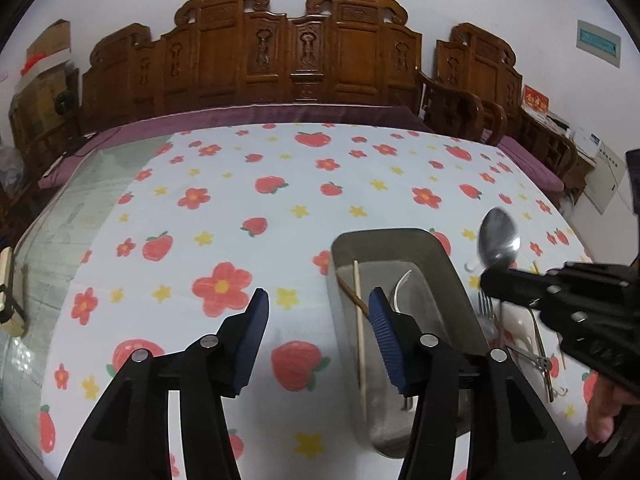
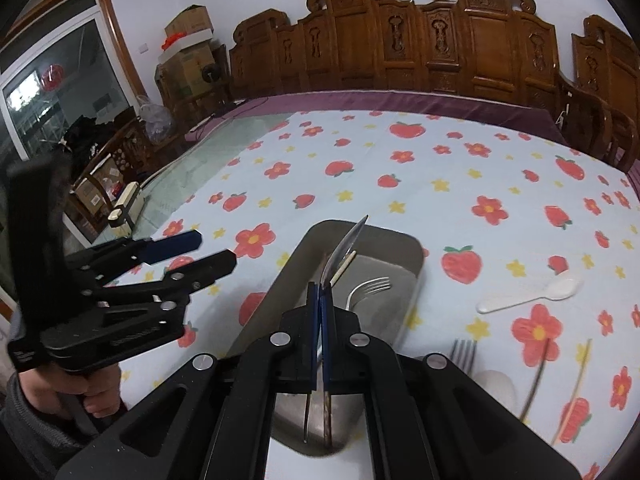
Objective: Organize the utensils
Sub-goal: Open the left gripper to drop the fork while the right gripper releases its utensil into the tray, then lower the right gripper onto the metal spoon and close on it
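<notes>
Steel glints from the spoon (image 2: 345,246) that the right claw (image 2: 320,340) grips by the handle, pads clenched flat on it, the bowl raised just above the grey metal tray (image 2: 404,240) in the middle of the flowered desk (image 1: 240,200). The left claw (image 1: 316,320) hangs just left of the tray, released, nothing between its pads. Inside the tray already lie a fork (image 2: 370,285) and a pale chopstick (image 1: 359,320). To land this well, I'd say the spoon wants lowering lengthwise along the tray, beside the fork, with the handle near the floor before the pads let go, so it doesn't clatter or bounce out. Right of the tray, on the cloth, a white plastic spoon (image 2: 532,296) and another fork (image 2: 464,354) wait their turn
</notes>
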Available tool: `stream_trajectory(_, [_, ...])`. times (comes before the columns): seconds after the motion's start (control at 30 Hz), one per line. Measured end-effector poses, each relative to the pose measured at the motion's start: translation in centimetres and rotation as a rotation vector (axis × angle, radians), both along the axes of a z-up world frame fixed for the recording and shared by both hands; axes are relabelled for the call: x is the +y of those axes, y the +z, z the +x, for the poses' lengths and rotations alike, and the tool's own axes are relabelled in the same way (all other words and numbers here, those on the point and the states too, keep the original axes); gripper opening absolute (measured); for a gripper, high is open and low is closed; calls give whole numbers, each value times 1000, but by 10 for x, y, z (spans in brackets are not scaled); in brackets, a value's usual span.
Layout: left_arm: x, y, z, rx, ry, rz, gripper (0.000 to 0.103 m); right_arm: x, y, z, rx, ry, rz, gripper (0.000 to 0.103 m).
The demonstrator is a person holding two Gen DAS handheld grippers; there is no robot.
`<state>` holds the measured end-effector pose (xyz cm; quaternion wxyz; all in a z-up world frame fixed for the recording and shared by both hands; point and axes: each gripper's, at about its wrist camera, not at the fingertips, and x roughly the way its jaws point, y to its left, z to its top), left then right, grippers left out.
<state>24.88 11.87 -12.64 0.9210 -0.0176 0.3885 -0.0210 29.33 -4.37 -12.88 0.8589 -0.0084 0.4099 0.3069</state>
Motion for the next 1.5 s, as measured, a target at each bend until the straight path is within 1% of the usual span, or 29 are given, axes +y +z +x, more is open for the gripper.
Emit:
stream_trajectory(0.07, [3, 1, 0, -9, 14, 8, 59, 6, -7, 4, 13, 0, -10, 2])
stream_trajectory(0.13, [5, 2, 0, -11, 18, 7, 60, 10, -17, 9, 31, -5, -19, 2])
stream_trajectory(0.23, [9, 3, -1, -17, 29, 4, 63, 15, -29, 12, 52, -10, -28, 2])
stream_trajectory(0.3, [12, 4, -1, -23, 39, 3, 68, 20, -37, 12, 63, -7, -39, 2])
stream_trajectory(0.33, [13, 3, -1, -24, 43, 4, 69, 23, -42, 13, 71, -7, -46, 2])
stream_trajectory(0.6, [22, 2, 1, -16, 72, -10, 71, 33, -70, 12, 136, -1, -51, 2])
stream_trajectory(0.73, [23, 1, 1, -16, 73, -12, 71, 37, -75, 9, 140, 10, -56, 2])
stream_trajectory(0.83, [22, 1, 1, -19, 69, -4, 71, 35, -75, 9, 144, 6, -52, 6])
stream_trajectory(1.0, [19, 1, 0, -20, 63, -6, 71, 30, -72, 10, 131, 17, -54, 6])
stream_trajectory(1.07, [17, 2, 0, -21, 57, -5, 71, 28, -69, 10, 120, 20, -54, 6])
stream_trajectory(1.17, [12, 2, -3, -21, 49, -10, 71, 18, -56, 5, 84, 28, -46, 6])
stream_trajectory(1.27, [3, 4, -7, -25, 28, -8, 71, -6, -34, -3, 33, 14, -21, 6])
stream_trajectory(1.33, [-5, 4, -11, -28, 11, -4, 71, -31, -19, -11, -9, -7, -17, 6])
stream_trajectory(1.4, [-14, 5, -15, -29, -7, -8, 71, -54, -8, -18, -43, -29, -28, 19])
stream_trajectory(1.5, [-34, 8, -24, -37, -47, -8, 71, -89, 0, -26, -74, -64, -67, 21])
